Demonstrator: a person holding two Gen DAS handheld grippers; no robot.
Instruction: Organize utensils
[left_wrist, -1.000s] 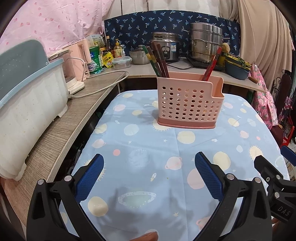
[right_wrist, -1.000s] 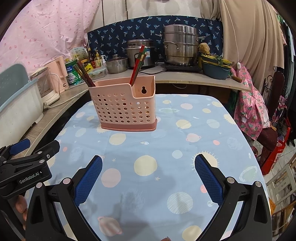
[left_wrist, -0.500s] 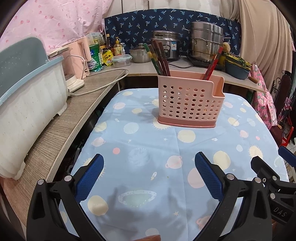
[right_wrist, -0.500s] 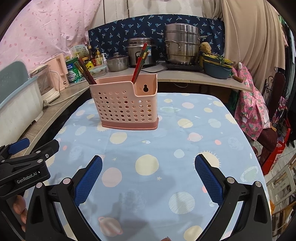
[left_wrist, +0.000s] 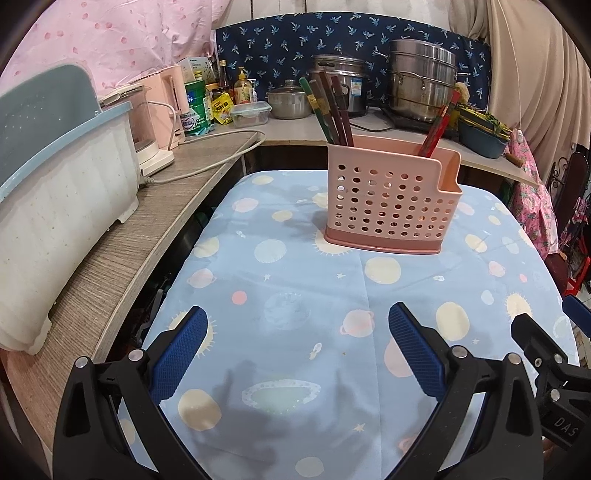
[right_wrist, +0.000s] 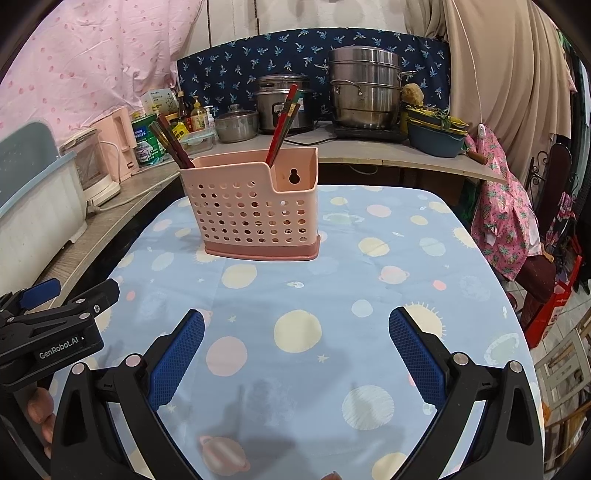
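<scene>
A pink perforated utensil holder (left_wrist: 392, 201) stands upright on the table, also in the right wrist view (right_wrist: 255, 212). Dark brown and green chopsticks (left_wrist: 327, 110) lean in its left compartment, and red chopsticks (left_wrist: 437, 125) in its right one; they also show in the right wrist view, dark ones (right_wrist: 170, 144) and red ones (right_wrist: 282, 127). My left gripper (left_wrist: 295, 347) is open and empty above the cloth, well short of the holder. My right gripper (right_wrist: 295, 347) is open and empty too. Each gripper shows at the other view's edge.
The table wears a blue planet-print cloth (left_wrist: 295, 295). A wooden counter (left_wrist: 147, 221) on the left carries a white dish bin (left_wrist: 55, 206), a pink appliance and a cable. Pots and a rice cooker (right_wrist: 364, 96) stand at the back. A drop-off and pink cloth lie right.
Both grippers have drifted slightly nearer the holder, which looks a little larger. Nothing was taken hold of or let go.
</scene>
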